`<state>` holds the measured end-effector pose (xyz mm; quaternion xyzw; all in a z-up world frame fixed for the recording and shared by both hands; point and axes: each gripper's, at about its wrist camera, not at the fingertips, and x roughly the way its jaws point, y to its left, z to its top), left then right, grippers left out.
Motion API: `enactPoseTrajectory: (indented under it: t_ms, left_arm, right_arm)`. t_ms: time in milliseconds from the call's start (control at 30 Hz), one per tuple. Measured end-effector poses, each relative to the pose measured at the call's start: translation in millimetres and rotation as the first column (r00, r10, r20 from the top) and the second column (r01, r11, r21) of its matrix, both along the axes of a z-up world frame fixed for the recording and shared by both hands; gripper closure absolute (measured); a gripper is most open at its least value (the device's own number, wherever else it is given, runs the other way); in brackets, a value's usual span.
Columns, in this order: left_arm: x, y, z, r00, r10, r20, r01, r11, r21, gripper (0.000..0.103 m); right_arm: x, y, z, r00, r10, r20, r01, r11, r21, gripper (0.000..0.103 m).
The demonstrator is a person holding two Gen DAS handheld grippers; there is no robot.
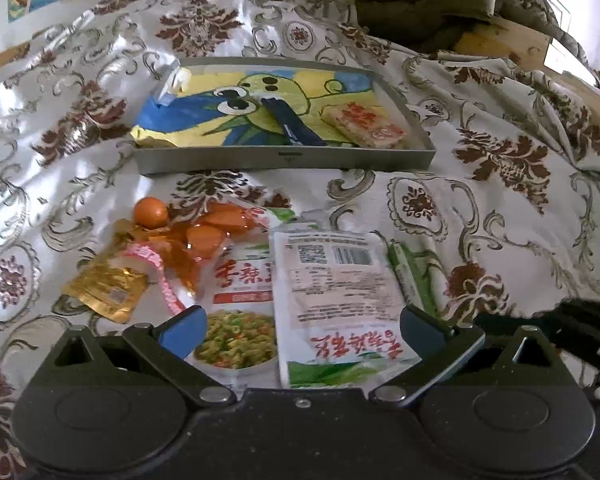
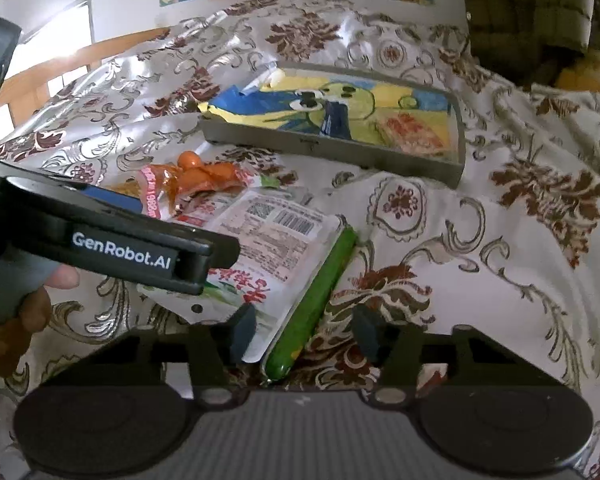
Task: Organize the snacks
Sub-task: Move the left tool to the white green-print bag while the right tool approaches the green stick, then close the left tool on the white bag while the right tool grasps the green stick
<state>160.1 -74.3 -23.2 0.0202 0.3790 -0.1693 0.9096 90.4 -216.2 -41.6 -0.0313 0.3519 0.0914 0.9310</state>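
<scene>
My left gripper [image 1: 304, 328] stands open, low over a white snack packet [image 1: 340, 300] that lies face down between its blue pads; the pads do not press on it. Under that packet lies a noodle packet [image 1: 240, 292]. My right gripper [image 2: 305, 335] is open astride a green sausage stick [image 2: 316, 300], with a gap on each side. The stick lies along the right edge of the white packet [image 2: 268, 240]. Behind them, a grey tray [image 1: 284, 158] with a cartoon lining holds a dark blue stick pack [image 1: 296, 128] and a red-printed cake [image 1: 366, 124].
Orange jelly cups [image 1: 208, 236], an orange ball [image 1: 151, 212], a gold pouch [image 1: 104, 288] and a pink-banded wrap [image 1: 160, 272] lie left of the packets on the floral cloth [image 1: 500, 208]. The left gripper's black side bar [image 2: 140, 246] and a hand [image 2: 40, 292] fill the right wrist view's left.
</scene>
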Motion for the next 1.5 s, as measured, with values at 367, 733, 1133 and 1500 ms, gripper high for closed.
enactPoseTrajectory:
  t_ms: [367,733,1133,1500]
  left_arm:
    - [13.1,0.5,-12.4,0.995,-0.020,-0.098,0.014,0.998,-0.055,0.026]
    - [24.1,-4.5,-14.5,0.991,-0.037,-0.130,0.030,0.998,-0.052,0.052]
    - [16.0,13.7,-9.8,0.987,-0.062,-0.147,0.023,0.968,-0.249,0.077]
    - [21.2,-4.7,-12.7,0.991,-0.044,-0.129,0.029,0.993,-0.114,0.095]
  right_arm:
    - [8.7,-1.1,-6.6,1.000,-0.005,-0.029,0.006,1.000,0.029,0.055]
    - [28.5,-17.5,-17.7,0.992,-0.048,-0.117,0.066,0.985,0.156,0.065]
    - [-0.6,-20.5,-20.1,0.979,-0.109,-0.173,0.151,0.958,0.245,0.077]
    - [13.5,-34.2,-31.3,0.968,-0.139,-0.210,0.208,0.911,0.356,0.079]
